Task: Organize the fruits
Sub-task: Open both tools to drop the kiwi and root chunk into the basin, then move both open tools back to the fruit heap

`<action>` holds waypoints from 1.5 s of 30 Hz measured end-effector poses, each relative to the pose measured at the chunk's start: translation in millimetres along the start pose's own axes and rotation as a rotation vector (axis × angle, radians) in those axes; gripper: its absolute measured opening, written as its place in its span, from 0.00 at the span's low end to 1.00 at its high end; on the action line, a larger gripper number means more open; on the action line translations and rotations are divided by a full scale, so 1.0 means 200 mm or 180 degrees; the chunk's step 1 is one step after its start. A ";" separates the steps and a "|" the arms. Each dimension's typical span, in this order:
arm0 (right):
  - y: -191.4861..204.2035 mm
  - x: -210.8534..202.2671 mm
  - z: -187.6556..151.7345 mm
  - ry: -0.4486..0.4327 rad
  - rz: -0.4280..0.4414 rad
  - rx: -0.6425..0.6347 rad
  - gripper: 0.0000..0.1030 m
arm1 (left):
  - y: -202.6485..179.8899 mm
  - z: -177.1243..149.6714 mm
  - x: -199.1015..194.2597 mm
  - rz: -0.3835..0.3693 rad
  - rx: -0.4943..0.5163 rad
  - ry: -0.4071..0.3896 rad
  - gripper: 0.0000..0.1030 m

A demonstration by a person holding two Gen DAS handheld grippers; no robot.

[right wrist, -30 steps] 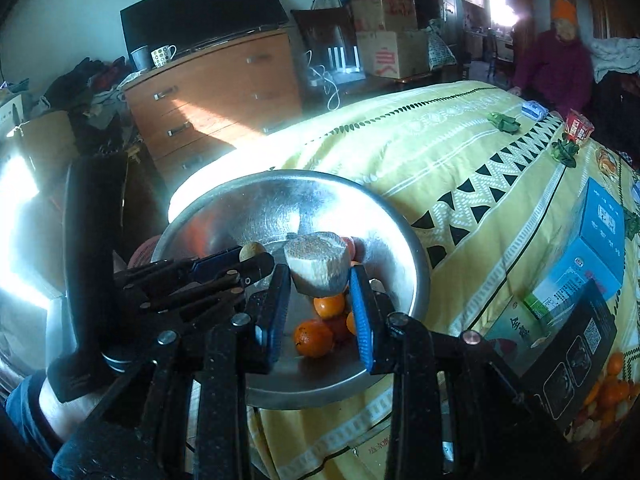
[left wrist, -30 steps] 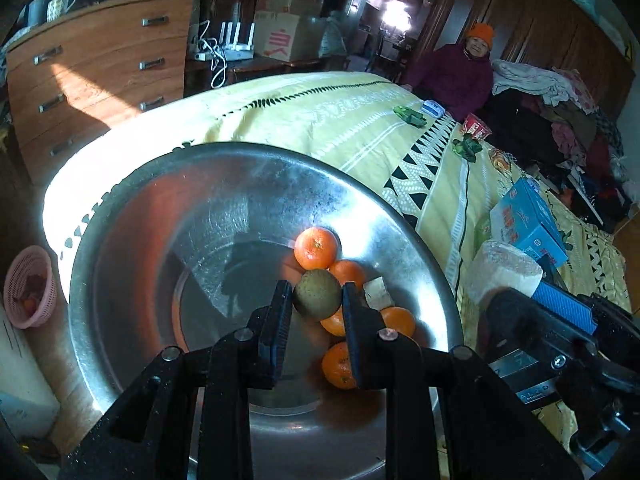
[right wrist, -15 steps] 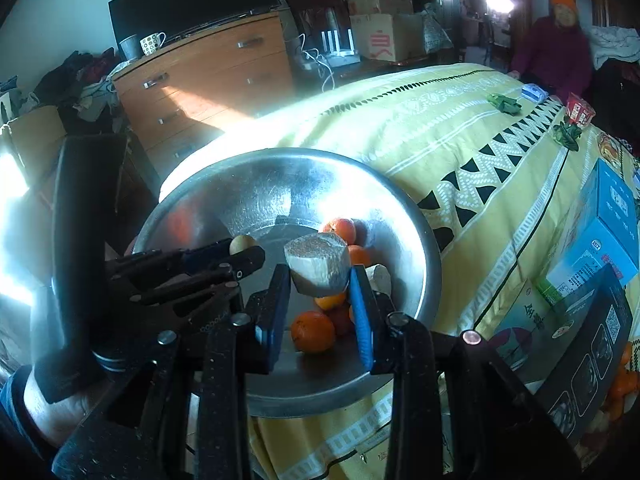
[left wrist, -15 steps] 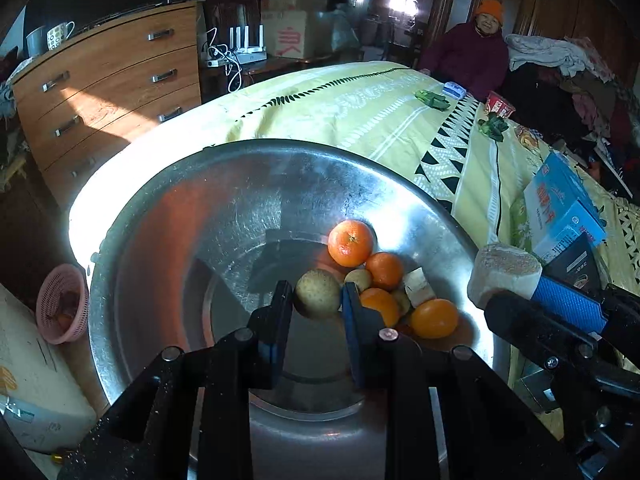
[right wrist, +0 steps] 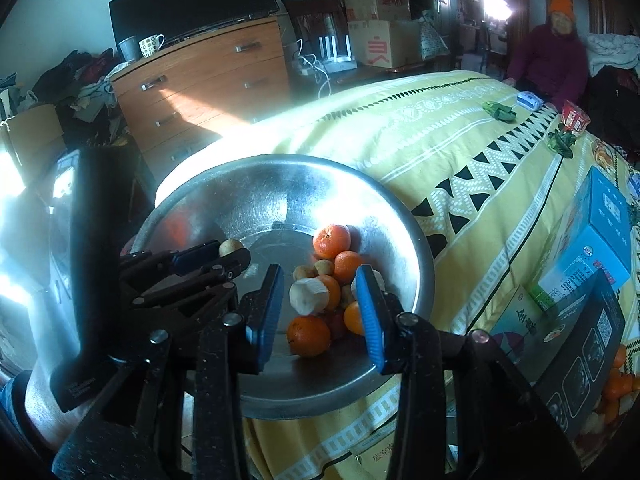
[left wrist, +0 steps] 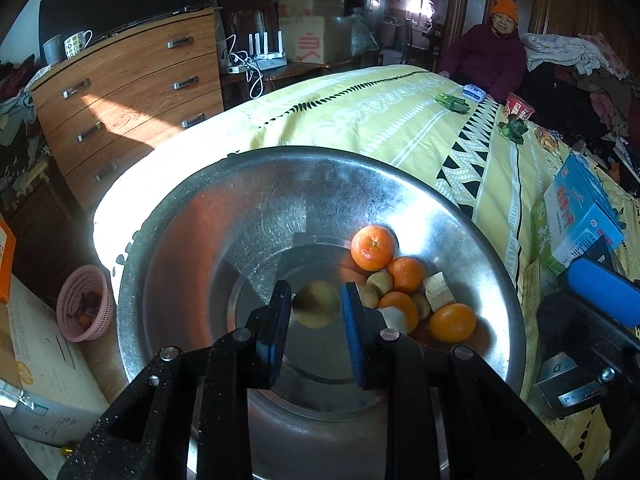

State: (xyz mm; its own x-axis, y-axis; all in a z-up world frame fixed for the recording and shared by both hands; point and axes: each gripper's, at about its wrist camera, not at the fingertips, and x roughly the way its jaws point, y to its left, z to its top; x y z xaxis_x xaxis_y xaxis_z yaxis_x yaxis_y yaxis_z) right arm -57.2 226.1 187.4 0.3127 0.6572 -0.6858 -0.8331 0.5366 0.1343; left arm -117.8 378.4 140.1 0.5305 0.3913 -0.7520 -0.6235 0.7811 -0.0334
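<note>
Fruits fill the right-hand floor of the steel basin (right wrist: pixel 416 240), piled a little right of the frame's centre in both views: tangerines (left wrist: pixel 373 247), small tan round fruits (left wrist: pixel 380 282) and pale cut chunks (left wrist: pixel 439 291), all touching in one heap! The left gripper (left wrist: pixel 316 305) is clamped on a small round yellow-brown fruit (left wrist: pixel 316 303), pads pressed against both its sides, held over the bare middle of the basin just left of the heap. The right gripper (right wrist: pixel 320 300) has just been opening, and its blue pads now stand clear on either side of the heap; the pale peeled chunk (right wrist: pixel 309 296) between them lies on the tangerines, touched by neither pad. That chunk tilts, cut face turned toward the lower left of the frame; the held fruit is round, so no long axis to call. In the right wrist view the left gripper's black frame crowds the basin's left rim, its fruit showing at the tips. The basin sits on a yellow patterned bedspread (right wrist: pixel 440 152). Blue boxes (left wrist: pixel 580 216) lie at the right edge, a wooden dresser (left wrist: pixel 128 100) with a spotted mug (left wrist: pixel 76 43) stands upper left, a pink basket (left wrist: pixel 84 304) sits at the left, and a seated person in an orange hat (left wrist: pixel 504 7) is at the upper right.
</note>
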 end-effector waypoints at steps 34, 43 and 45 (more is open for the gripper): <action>-1.15 -1.27 -1.06 -0.0699 -0.2016 0.1208 0.99 | -1.78 -0.56 -0.39 -0.1265 0.1503 0.0068 0.98; -1.51 -0.99 -1.66 0.0085 -0.1993 0.1864 0.98 | -1.94 -0.99 0.09 -0.1027 0.1547 0.0518 1.00; -1.54 -0.93 -1.69 0.0145 -0.1964 0.1851 0.99 | -1.96 -1.00 0.09 -0.0996 0.1558 0.0449 1.00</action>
State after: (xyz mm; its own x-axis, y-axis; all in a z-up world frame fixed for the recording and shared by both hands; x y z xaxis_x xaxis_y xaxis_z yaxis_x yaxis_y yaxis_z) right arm -13.9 -240.8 32.0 0.6052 0.1420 -0.7833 -0.1483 0.9869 0.0644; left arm 20.5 -17.5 7.0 0.5440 0.0643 -0.8366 -0.0951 0.9954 0.0146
